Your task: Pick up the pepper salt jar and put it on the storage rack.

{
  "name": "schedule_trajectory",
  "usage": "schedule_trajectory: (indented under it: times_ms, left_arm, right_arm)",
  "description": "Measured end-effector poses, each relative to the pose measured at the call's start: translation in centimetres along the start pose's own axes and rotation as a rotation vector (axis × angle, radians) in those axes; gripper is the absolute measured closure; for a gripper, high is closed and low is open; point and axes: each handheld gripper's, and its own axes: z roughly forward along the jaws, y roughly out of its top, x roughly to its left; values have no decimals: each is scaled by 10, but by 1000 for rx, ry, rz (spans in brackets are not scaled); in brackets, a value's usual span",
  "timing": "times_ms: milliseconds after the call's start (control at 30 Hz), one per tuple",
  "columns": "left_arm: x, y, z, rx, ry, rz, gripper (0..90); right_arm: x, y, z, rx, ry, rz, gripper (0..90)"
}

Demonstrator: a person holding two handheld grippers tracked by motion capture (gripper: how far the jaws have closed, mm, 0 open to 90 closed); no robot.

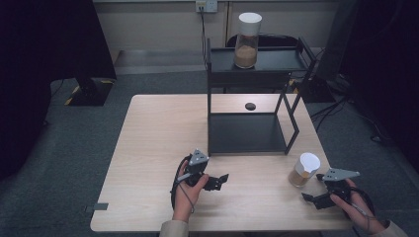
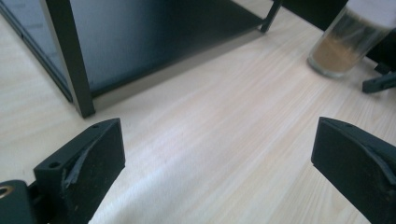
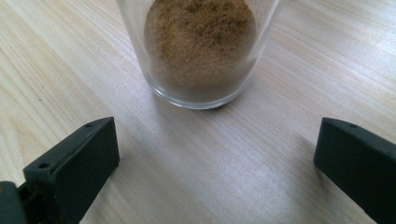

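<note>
Right tongs (image 1: 310,198) gape wide, empty, near the table's (image 1: 148,148) near edge, just short of the jar (image 1: 304,169); left tongs (image 1: 221,180) also wide, bare wood between.

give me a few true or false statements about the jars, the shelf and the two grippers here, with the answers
1. A jar with a white lid stands on the top level of the black shelf. True.
2. The right gripper is shut on the jar on the table. False: its jaws are open and the jar stands just ahead of them, untouched.
3. The left gripper is open over bare table. True.
4. The jar on the table is empty. False: it holds brown powder.
5. The jar on the table stands on the shelf's bottom level. False: it stands on the table, beside the shelf.
</note>
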Motion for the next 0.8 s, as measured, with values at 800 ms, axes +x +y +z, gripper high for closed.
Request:
schedule_trajectory:
  times_ms: [800]
  left_arm:
    - [-19,-10,10,192,121,107,18]
  right_arm:
    - [-1,0,0,0,3,-2,0]
